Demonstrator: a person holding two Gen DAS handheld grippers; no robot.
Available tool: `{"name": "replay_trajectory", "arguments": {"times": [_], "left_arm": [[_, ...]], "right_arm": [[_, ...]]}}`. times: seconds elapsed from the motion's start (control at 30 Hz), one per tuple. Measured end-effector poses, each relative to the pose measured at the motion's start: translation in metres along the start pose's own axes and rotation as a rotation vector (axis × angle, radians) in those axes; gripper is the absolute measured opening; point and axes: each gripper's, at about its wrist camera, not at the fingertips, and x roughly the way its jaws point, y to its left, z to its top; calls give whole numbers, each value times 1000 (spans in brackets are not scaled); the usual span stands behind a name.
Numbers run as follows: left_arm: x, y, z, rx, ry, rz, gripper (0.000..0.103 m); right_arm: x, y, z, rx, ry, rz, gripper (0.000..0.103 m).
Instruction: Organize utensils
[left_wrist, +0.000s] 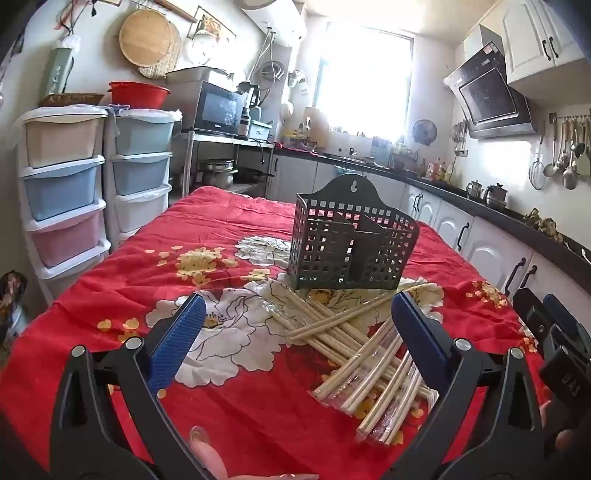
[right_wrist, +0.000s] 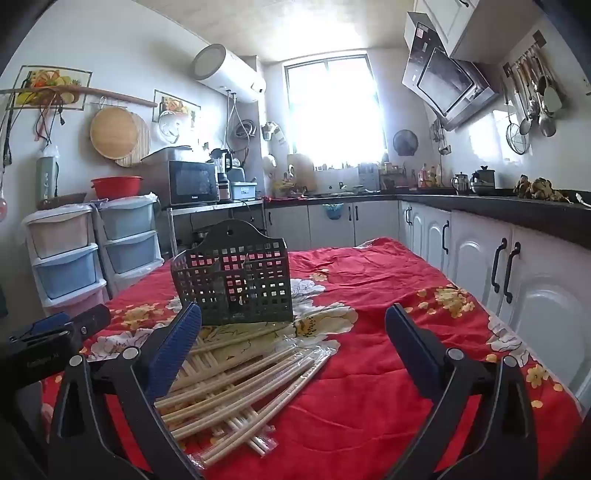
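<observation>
Two tools spread wide (nothing held), left tool (left_wrist: 298, 314), right tool (right_wrist: 293, 323), chopsticks (left_wrist: 354, 339) heaped just ahead, holder (left_wrist: 351, 236) behind

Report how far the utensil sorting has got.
Done: nothing; the dark perforated plastic utensil holder looks empty. In hand: nothing; left gripper and right gripper are open. Left: the whole pile of pale wooden chopsticks on the red floral cloth.

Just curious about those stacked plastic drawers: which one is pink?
The bottom drawer of the left-hand stack, nearest the red tablecloth's corner. The ones above it are blue and cream; the neighbouring stack has none pink.
</observation>
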Motion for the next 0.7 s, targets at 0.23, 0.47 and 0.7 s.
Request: {"name": "replay_trajectory", "arguments": {"times": [0.23,0.47,0.7], "left_arm": [[-2,3,1,2,-2,-5,93],[-4,-3,3,15,-1,-10,93],[-3,-5,2,15,-4,-11,93]], "right_arm": [[0,0,0,4,-2,0,97],[-5,5,7,-5,-14,0,97],[-8,4,1,-5,-39,4,97]]}}
